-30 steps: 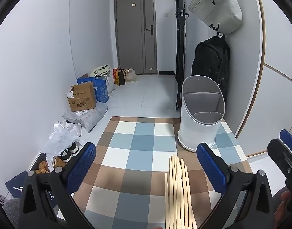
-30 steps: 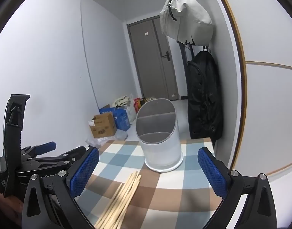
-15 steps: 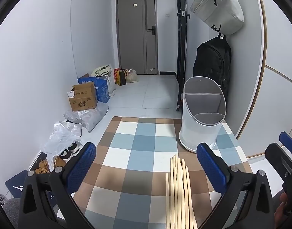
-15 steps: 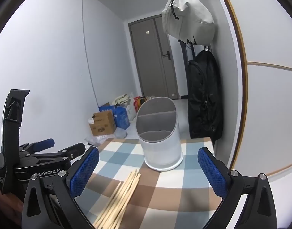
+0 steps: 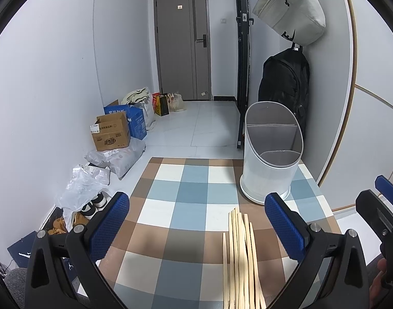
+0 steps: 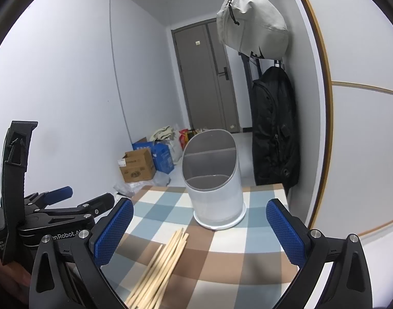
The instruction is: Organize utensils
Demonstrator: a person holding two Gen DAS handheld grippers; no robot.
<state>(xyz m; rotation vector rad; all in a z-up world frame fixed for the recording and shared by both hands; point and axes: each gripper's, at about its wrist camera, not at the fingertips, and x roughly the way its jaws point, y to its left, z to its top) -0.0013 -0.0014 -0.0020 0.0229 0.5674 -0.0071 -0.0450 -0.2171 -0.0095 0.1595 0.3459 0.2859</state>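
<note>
Bundle of pale wooden chopsticks (image 5: 241, 260) lies loose on the checked blue, brown and white tablecloth (image 5: 186, 200), near its front edge. White oval two-compartment utensil holder (image 5: 271, 152) stands upright beyond them, apart, nothing in either compartment. Your left gripper (image 5: 196, 226) hovers above the cloth, blue pads spread wide, gripping nothing. Your right gripper (image 6: 199, 230) likewise: released, empty, sticks lying below between its fingers.
</note>
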